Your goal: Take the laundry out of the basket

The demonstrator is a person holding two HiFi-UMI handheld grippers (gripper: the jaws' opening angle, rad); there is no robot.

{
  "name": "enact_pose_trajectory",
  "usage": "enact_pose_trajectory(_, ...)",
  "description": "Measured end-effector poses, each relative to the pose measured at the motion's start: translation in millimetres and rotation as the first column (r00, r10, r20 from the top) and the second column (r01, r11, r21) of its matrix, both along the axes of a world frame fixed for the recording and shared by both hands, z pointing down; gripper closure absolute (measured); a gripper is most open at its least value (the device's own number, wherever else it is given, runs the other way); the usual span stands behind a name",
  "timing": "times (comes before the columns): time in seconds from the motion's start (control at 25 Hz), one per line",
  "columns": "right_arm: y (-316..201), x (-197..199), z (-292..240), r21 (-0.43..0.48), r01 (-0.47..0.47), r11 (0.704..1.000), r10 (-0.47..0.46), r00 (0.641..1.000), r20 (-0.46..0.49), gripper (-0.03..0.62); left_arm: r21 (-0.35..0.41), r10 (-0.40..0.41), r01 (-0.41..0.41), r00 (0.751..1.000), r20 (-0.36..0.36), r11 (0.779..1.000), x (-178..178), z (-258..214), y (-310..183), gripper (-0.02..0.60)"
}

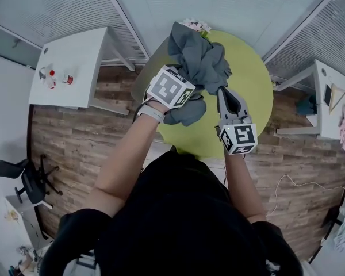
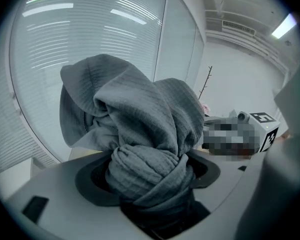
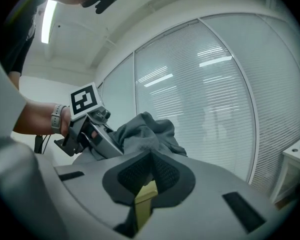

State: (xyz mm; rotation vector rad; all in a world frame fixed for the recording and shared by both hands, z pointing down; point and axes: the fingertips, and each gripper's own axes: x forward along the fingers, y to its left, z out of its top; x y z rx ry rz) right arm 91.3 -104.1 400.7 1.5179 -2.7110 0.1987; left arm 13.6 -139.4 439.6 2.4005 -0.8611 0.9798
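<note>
Forearm (image 1: 126, 154) outstretched — left tool (image 2: 151, 184) around cloth (image 2: 140, 114)

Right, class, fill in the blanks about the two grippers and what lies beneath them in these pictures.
1. The left gripper is shut on a bunched cloth whose colour is ____.
2. The right gripper has its jaws together and holds ____.
3. In the head view, the round table under the cloth is coloured ____.

Missing words: grey; nothing; green.
</note>
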Motion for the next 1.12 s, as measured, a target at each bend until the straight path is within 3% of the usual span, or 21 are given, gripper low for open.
enact_pose_trajectory(0.6,76,49,-4,-0.008,-0.224,0.975,0.223,0.974,-0.043,0.569,-0.034,0.178,-0.181,0.981,-0.081,0.983,56,10,80,0.209)
enact_pose_trajectory(0.88,98,78,0,-0.011,-0.274,0.962,0.274,0.961,-0.037,0.569,-0.045,0.2,-0.204,0.976,-0.085,0.978,84,20,105,0.209)
enact_pose_trajectory(1.12,102,131,10,-0.015,-0.276,0.961,0.276,0.961,-0.024,0.569,-0.027,0.174,-0.178,0.978,-0.111,0.984,139,29,111,0.209)
